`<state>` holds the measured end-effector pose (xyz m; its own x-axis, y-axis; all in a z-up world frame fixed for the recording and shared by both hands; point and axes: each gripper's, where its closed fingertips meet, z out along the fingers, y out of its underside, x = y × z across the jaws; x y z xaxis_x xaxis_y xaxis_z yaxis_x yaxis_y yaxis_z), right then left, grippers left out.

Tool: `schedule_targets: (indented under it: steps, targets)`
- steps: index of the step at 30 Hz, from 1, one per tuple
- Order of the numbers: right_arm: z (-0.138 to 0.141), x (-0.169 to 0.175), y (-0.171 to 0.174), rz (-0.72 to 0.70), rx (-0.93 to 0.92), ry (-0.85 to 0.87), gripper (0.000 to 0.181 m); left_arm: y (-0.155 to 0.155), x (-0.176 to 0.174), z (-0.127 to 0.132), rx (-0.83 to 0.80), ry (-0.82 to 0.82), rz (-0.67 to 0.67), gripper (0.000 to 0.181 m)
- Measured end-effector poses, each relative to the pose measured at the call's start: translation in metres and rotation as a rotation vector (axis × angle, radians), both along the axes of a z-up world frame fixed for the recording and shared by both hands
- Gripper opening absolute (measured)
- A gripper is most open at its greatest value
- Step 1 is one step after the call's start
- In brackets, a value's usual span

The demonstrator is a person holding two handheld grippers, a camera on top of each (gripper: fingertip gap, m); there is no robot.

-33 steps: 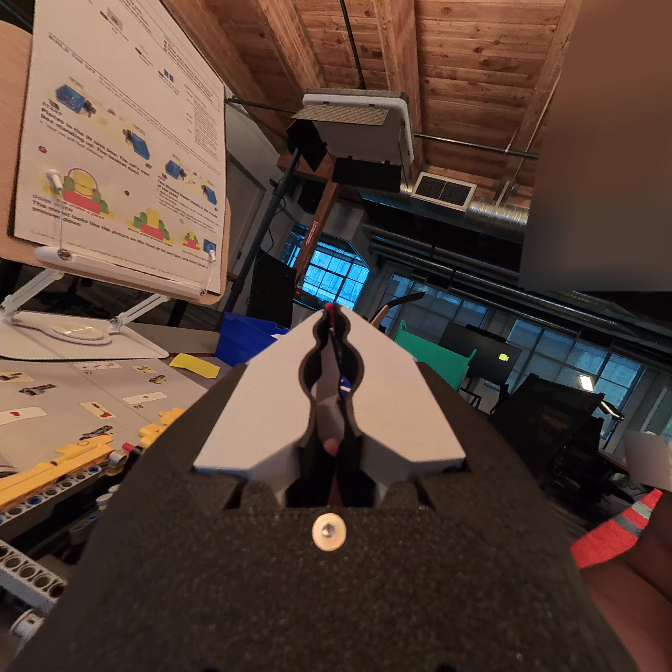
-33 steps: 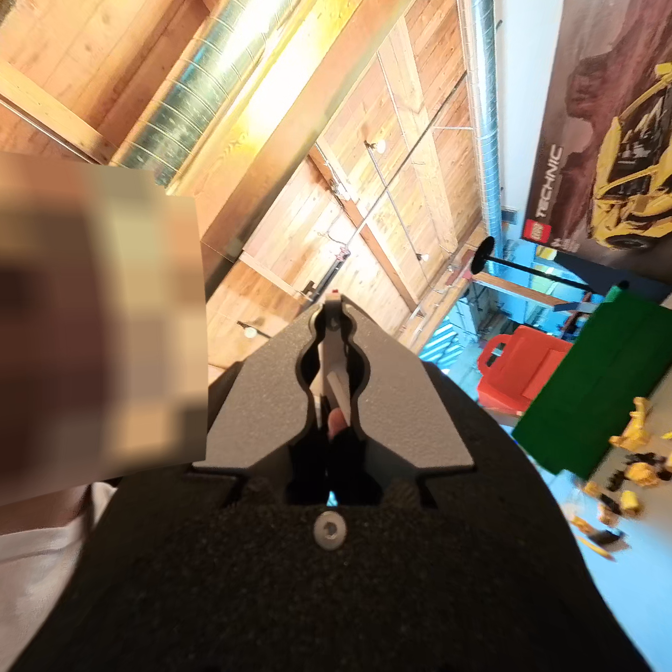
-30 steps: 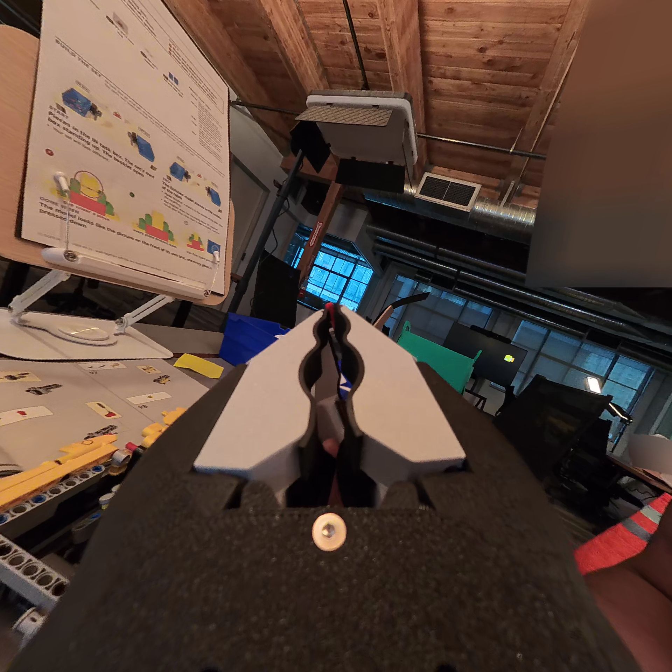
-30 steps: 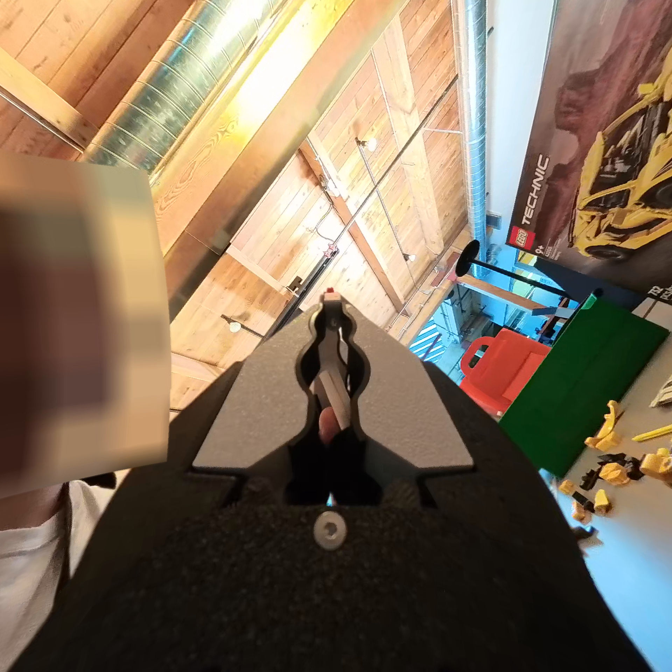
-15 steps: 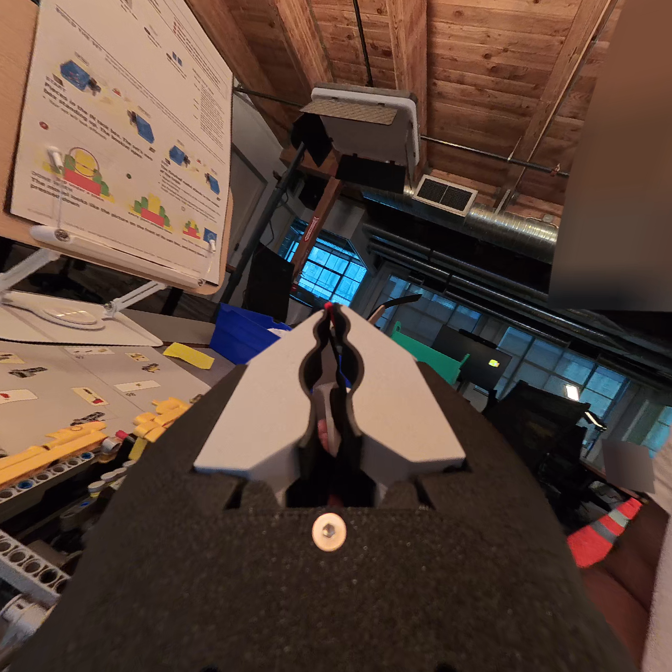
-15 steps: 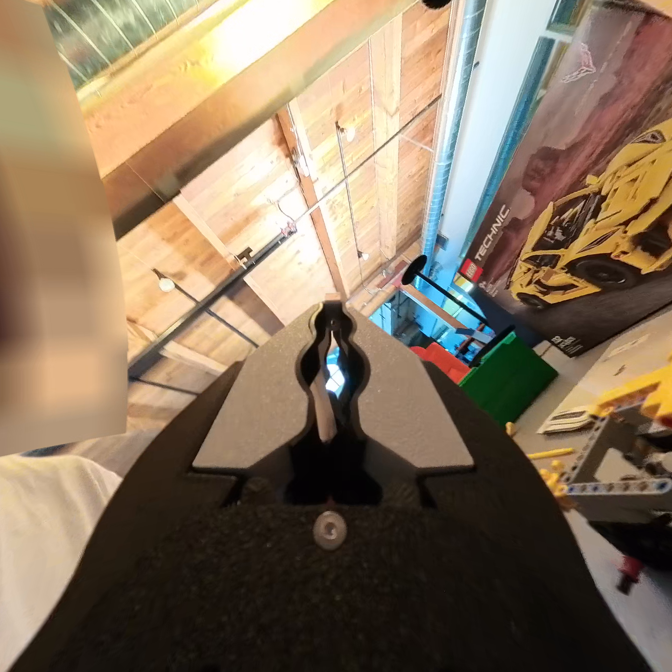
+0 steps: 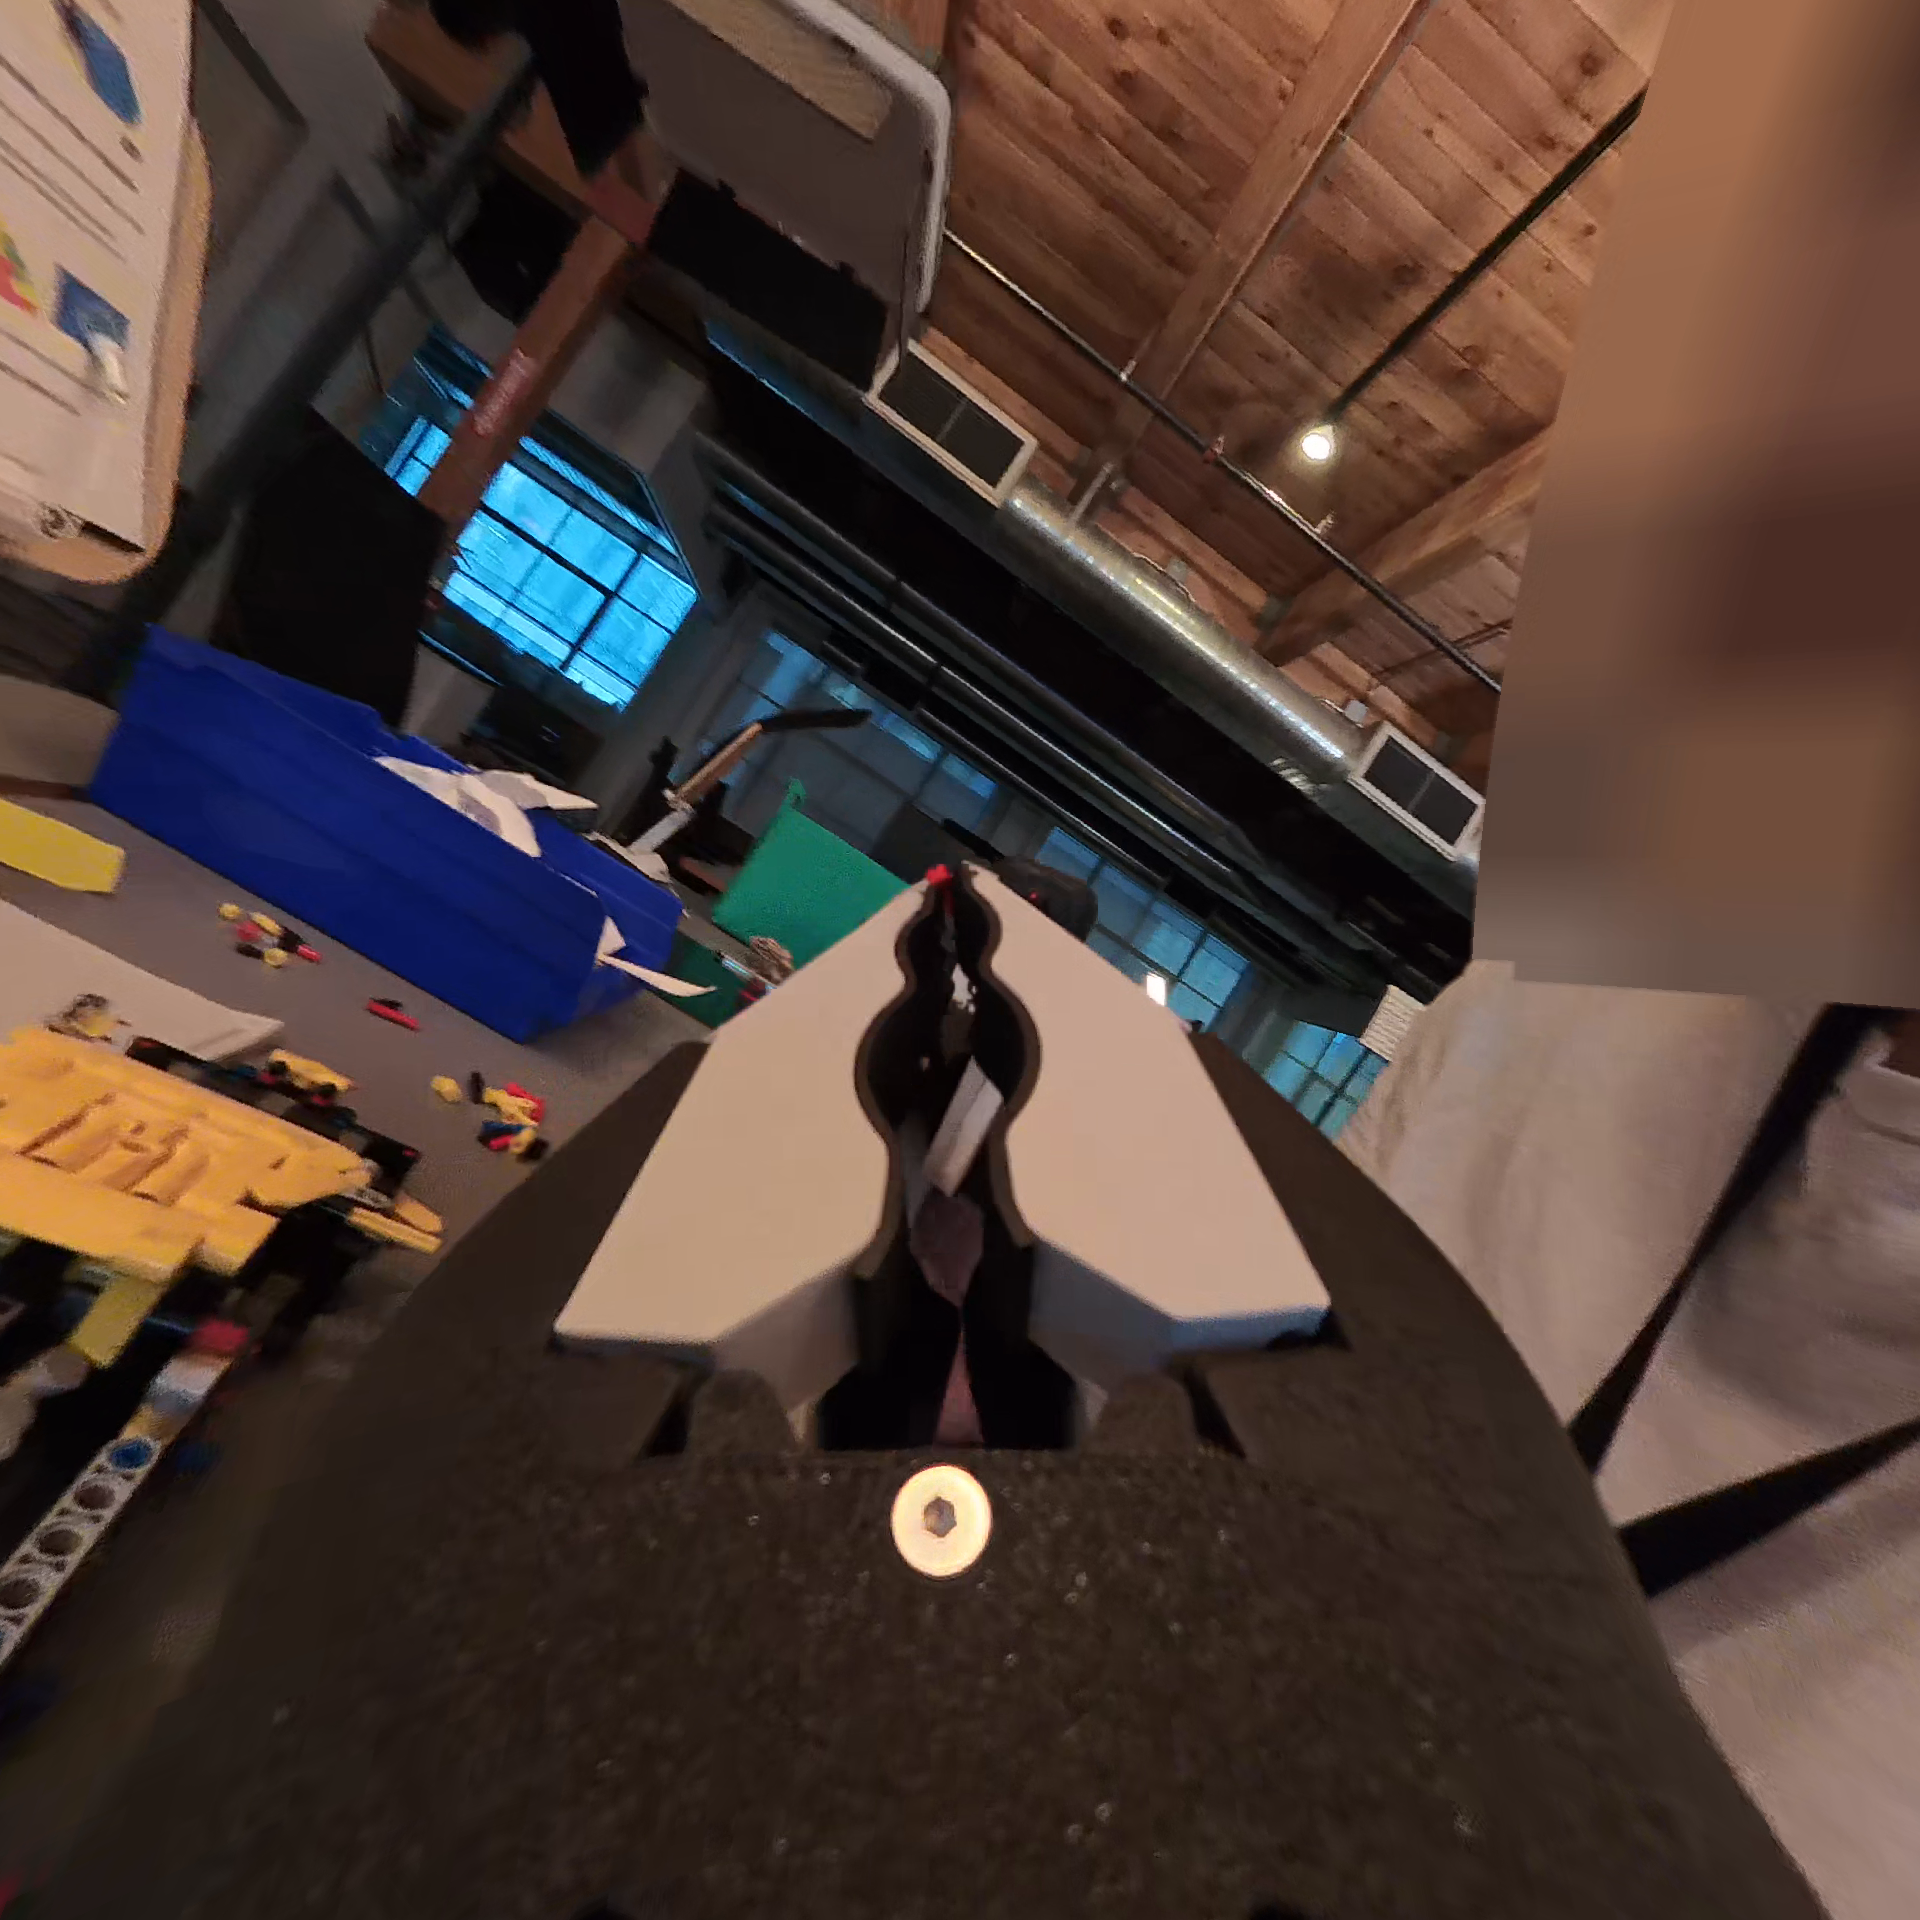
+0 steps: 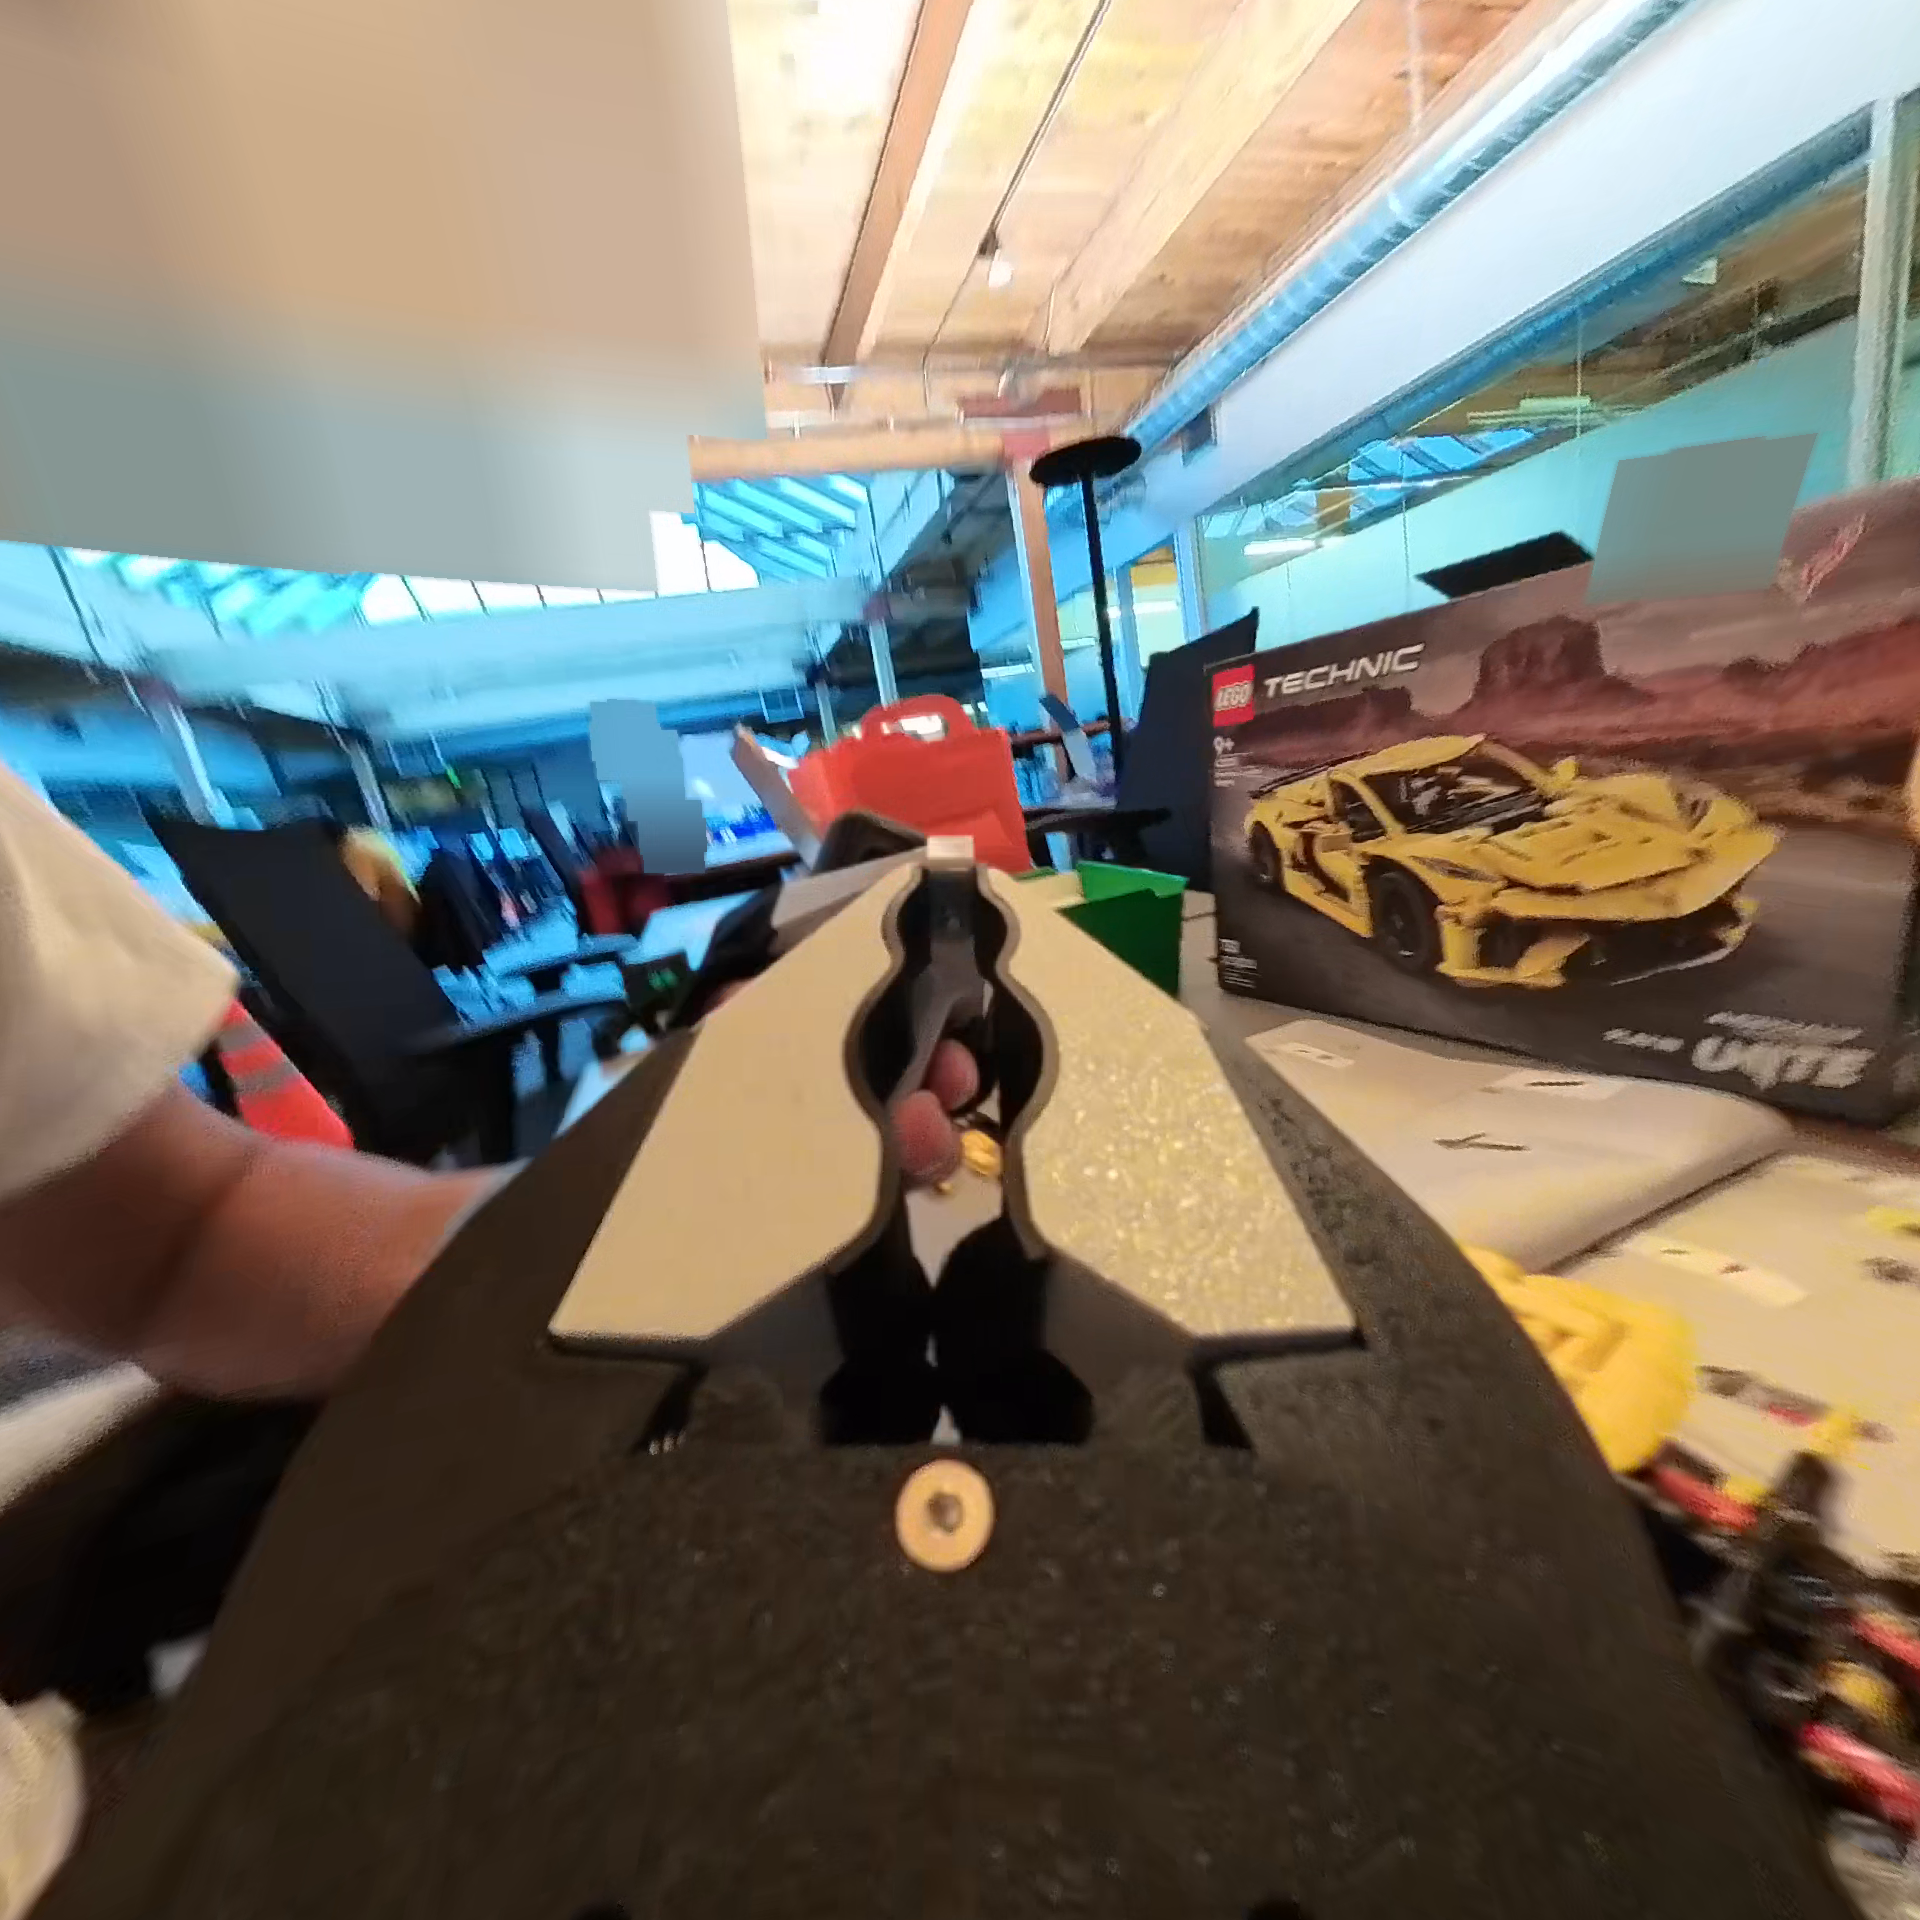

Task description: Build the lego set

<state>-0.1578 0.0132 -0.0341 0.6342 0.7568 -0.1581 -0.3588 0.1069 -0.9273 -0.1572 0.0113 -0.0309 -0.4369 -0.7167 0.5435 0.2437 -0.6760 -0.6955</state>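
Though blurred, paper-scrap-filled blue bin (image 7: pixel 343 862)

**Timber ceiling over a glazed workshop**

Wooden ceiling planks (image 7: pixel 1195 208) and beams run overhead, crossed by a silver air duct (image 7: pixel 1174 613) with white vents (image 7: pixel 951 421). One small ceiling lamp (image 7: pixel 1316 445) glows. Blue-lit gridded windows (image 7: pixel 561 582) line the far wall. In the right wrist view, daylight fills glass partitions (image 8: pixel 1558 416), with black chairs (image 8: pixel 343 966) and a black pole lamp (image 8: pixel 1086 468) beyond the grey worktop (image 7: pixel 343 997).
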Motion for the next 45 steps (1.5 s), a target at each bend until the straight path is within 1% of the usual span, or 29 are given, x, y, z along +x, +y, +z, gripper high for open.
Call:
schedule_targets:
  steps: [2,4,6,9,10,11,13,14,15,16,18,19,21,23,24,25,26,27,29,30,31,32,34,36,38,41,43,45]
  targets:
    - [0.000,0.000,-0.004,-0.032,0.057,-0.105,0.006,-0.003,0.000,-0.001,-0.013,0.003,-0.042,0.001]
    - [-0.001,0.002,-0.003,-0.087,0.113,-0.185,0.006,-0.004,0.002,-0.002,-0.023,0.005,-0.040,0.001]
    - [-0.003,0.003,-0.001,-0.183,0.172,-0.281,0.006,-0.001,0.003,-0.004,-0.065,0.004,-0.046,0.000]
    - [-0.002,0.009,0.004,-0.372,0.274,-0.400,0.006,-0.008,0.004,-0.005,-0.106,-0.012,-0.087,0.000]
    - [-0.002,0.008,0.004,-0.379,0.291,-0.416,0.006,-0.008,0.002,-0.002,-0.103,-0.032,-0.079,0.000]
    - [-0.004,0.007,0.004,-0.355,0.277,-0.417,0.006,-0.008,0.001,-0.001,-0.078,-0.025,-0.066,0.000]
    - [-0.006,0.010,0.004,-0.294,0.220,-0.385,0.007,-0.006,0.001,-0.005,-0.032,0.016,-0.050,0.000]
    - [-0.006,0.015,0.003,-0.296,0.222,-0.385,0.006,0.000,-0.002,-0.007,-0.036,0.025,-0.028,0.000]
    - [-0.006,0.027,0.003,-0.325,0.221,-0.400,0.006,0.006,-0.002,-0.012,-0.021,0.071,0.003,0.000]
    - [-0.007,0.040,0.004,-0.342,0.201,-0.390,0.006,0.012,-0.001,-0.022,0.029,0.149,0.045,0.000]
    - [-0.011,0.069,0.005,-0.354,0.115,-0.339,0.006,0.020,0.001,-0.036,0.131,0.264,0.121,0.000]
    - [-0.012,0.085,0.005,-0.388,0.088,-0.320,0.006,0.022,0.004,-0.042,0.164,0.306,0.147,0.000]
    - [-0.010,0.119,-0.001,-0.474,0.072,-0.303,0.006,0.022,0.012,-0.060,0.223,0.413,0.161,0.000]
    - [-0.015,0.151,-0.006,-0.543,0.011,-0.281,0.006,0.018,0.018,-0.069,0.258,0.456,0.157,0.007]
    - [-0.023,0.162,-0.008,-0.554,-0.046,-0.274,0.005,0.017,0.019,-0.071,0.278,0.464,0.166,0.009]
    - [-0.037,0.167,-0.007,-0.535,-0.146,-0.288,0.006,0.018,0.021,-0.073,0.303,0.474,0.182,0.011]
    - [-0.058,0.163,-0.007,-0.472,-0.270,-0.331,0.005,0.018,0.023,-0.077,0.335,0.493,0.200,0.011]
    - [-0.084,0.151,-0.010,-0.372,-0.410,-0.408,0.006,0.020,0.024,-0.081,0.370,0.518,0.218,0.012]
    - [-0.139,0.123,-0.029,-0.148,-0.684,-0.648,0.006,0.022,0.025,-0.089,0.438,0.558,0.252,0.011]
    - [-0.159,0.113,-0.040,-0.071,-0.759,-0.793,0.007,0.023,0.026,-0.091,0.463,0.571,0.269,0.011]
    - [-0.170,0.108,-0.045,-0.049,-0.780,-0.914,0.007,0.023,0.026,-0.091,0.481,0.575,0.283,0.011]
    - [-0.176,0.101,-0.049,-0.015,-0.785,-0.999,0.007,0.023,0.027,-0.091,0.495,0.574,0.290,0.011]
    - [-0.179,0.088,-0.051,0.056,-0.804,-1.093,0.007,0.023,0.027,-0.091,0.510,0.577,0.302,0.011]
    - [-0.187,0.088,-0.055,0.113,-0.865,-1.190,0.007,0.025,0.026,-0.092,0.516,0.584,0.314,0.011]
    - [-0.191,0.086,-0.056,0.151,-0.864,-1.256,0.007,0.026,0.025,-0.095,0.526,0.599,0.325,0.010]
    - [-0.193,0.082,-0.053,0.186,-0.852,-1.274,0.007,0.028,0.023,-0.096,0.552,0.617,0.349,0.009]
    - [-0.197,0.082,-0.053,0.219,-0.870,-1.271,0.018,0.026,0.023,-0.096,0.563,0.620,0.347,0.009]
    - [-0.189,0.076,-0.055,0.306,-0.855,-1.221,0.034,0.024,0.024,-0.097,0.566,0.622,0.341,0.009]
